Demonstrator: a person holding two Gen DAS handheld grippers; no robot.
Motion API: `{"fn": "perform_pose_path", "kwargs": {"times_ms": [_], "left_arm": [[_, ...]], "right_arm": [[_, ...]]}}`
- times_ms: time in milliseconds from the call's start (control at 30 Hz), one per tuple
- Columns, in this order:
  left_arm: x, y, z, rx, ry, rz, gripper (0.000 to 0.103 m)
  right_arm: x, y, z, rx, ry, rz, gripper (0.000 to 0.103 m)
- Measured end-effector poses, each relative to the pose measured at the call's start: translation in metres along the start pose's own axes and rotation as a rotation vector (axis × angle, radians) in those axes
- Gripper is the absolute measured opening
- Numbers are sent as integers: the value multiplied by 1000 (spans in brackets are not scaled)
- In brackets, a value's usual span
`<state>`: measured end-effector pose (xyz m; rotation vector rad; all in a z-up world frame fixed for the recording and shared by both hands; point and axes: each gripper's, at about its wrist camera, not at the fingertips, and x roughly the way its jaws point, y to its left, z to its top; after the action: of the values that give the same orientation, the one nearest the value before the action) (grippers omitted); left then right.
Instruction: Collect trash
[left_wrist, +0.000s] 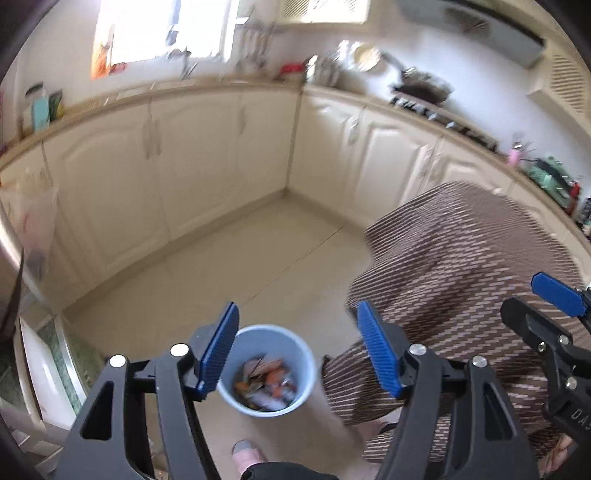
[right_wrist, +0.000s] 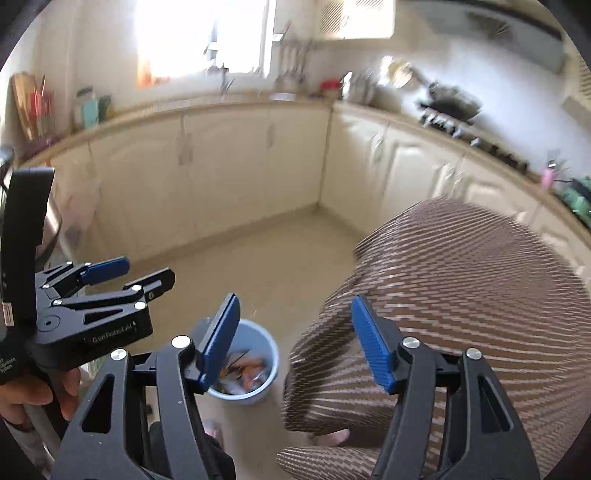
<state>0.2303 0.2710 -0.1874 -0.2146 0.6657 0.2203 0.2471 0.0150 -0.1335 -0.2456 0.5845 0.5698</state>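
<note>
Over on the left edge, a steel appliance front (left_wrist: 9, 266) and the long table (left_wrist: 110, 96) with jars along the wall. Moving in, the left tool (left_wrist: 297, 347) hangs above the floor (left_wrist: 258, 251), blue pads (left_wrist: 218, 354) standing well apart, nothing between them. Straight through that gap sits the pale blue bin (left_wrist: 308, 376) on the floor, and the trash (left_wrist: 266, 384) is down inside it: orange scraps, bits of paper and wrapper, heaped in the bottom. So the load looks delivered, which would explain the empty, spread jaws. At the bottom of the picture a slippered foot (left_wrist: 246, 452) is planted just beside the bin. Further right, a person in brown striped cloth (left_wrist: 461, 277) bends close to the bin, filling that side. And far right, the right tool (right_wrist: 295, 339), also spread apart and empty, tilted down toward the same bin; its neighbour shows in its view, held in a hand (right_wrist: 40, 395). Both seem clear of the bin, likely free for the next piece.
</note>
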Motion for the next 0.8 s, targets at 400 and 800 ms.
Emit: {"fn": "perform_pose_path", "kwargs": {"times_ms": [400, 800], "left_arm": [[-166, -124, -6, 99, -252, -45, 79], [-293, -201, -37, 198, -461, -44, 93]], "right_arm": [[-160, -67, -26, 107, -242, -92, 78], [-285, -99, -71, 160, -427, -168, 87]]}}
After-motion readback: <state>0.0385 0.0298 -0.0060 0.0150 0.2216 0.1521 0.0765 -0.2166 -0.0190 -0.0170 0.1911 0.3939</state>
